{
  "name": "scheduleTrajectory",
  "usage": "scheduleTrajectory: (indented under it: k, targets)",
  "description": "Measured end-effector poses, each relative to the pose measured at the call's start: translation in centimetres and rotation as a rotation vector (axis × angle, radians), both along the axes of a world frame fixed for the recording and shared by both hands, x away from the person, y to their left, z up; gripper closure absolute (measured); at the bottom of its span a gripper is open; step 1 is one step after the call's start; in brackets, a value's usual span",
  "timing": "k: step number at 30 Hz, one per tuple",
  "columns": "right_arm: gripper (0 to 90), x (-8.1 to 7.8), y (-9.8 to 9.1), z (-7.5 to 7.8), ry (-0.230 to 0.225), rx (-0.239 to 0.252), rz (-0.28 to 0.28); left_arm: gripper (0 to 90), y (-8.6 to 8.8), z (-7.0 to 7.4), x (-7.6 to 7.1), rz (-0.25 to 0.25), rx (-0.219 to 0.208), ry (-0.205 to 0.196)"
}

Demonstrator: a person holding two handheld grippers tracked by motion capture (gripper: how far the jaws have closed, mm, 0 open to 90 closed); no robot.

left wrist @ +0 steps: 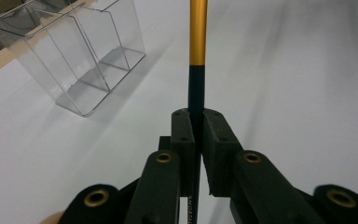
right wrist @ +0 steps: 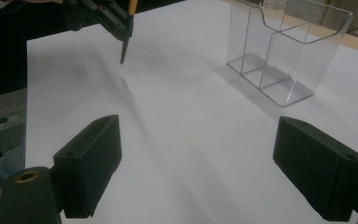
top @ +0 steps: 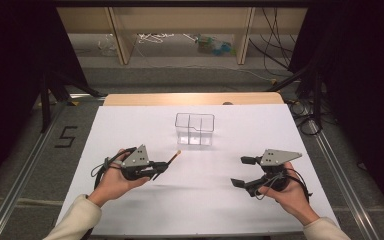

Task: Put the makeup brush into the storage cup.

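Left gripper (top: pixel 156 169) fingers (left wrist: pixel 182 135) clamp a black-and-gold pencil (left wrist: pixel 197 51), which projects ahead of them toward the clear organizer (top: pixel 195 129). Right gripper (top: pixel 245 172) fingers spread, empty. Likely next: tilt the pencil upright above a compartment before release.

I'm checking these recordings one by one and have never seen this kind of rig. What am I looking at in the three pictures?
A person sits at a white table with hand-held black two-jaw tongs in each hand. The wide picture comes from a fixed camera overhead; the other two come from cameras riding on each set of tongs, looking along their jaws. On the table stands a clear plastic box with compartments. The left tongs are shut on a thin black stick with an orange-gold upper part, probably a pencil or brush. The right tongs are open, with nothing between the jaws.
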State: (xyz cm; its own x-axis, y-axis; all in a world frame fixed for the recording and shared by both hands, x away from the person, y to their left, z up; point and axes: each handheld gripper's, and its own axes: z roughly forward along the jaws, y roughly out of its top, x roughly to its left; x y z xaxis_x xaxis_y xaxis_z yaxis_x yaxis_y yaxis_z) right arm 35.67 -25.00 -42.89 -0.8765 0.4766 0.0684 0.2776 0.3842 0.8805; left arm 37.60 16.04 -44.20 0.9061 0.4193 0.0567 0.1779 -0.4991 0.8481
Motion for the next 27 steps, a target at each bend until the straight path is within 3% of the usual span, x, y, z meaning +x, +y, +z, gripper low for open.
scheduleTrajectory:
  k: [13,14,15,27]
  targets:
    - [15.9,0.02,0.12,-0.13,-0.014,0.018,-0.006,82.9,-0.27,-0.23,-0.18,0.021,-0.019,-0.004]
    - [16.0,0.03,0.10,-0.12,-0.013,0.017,-0.005,82.8,-0.36,-0.28,-0.26,0.026,-0.036,0.003]
    - [16.0,0.03,0.10,-0.12,-0.013,0.016,-0.006,82.9,-0.30,-0.26,-0.23,0.024,-0.023,-0.004]
    - [16.0,-0.06,0.01,0.04,-0.002,-0.002,-0.002,82.9,-0.60,-0.31,-0.36,0.046,-0.068,-0.005]
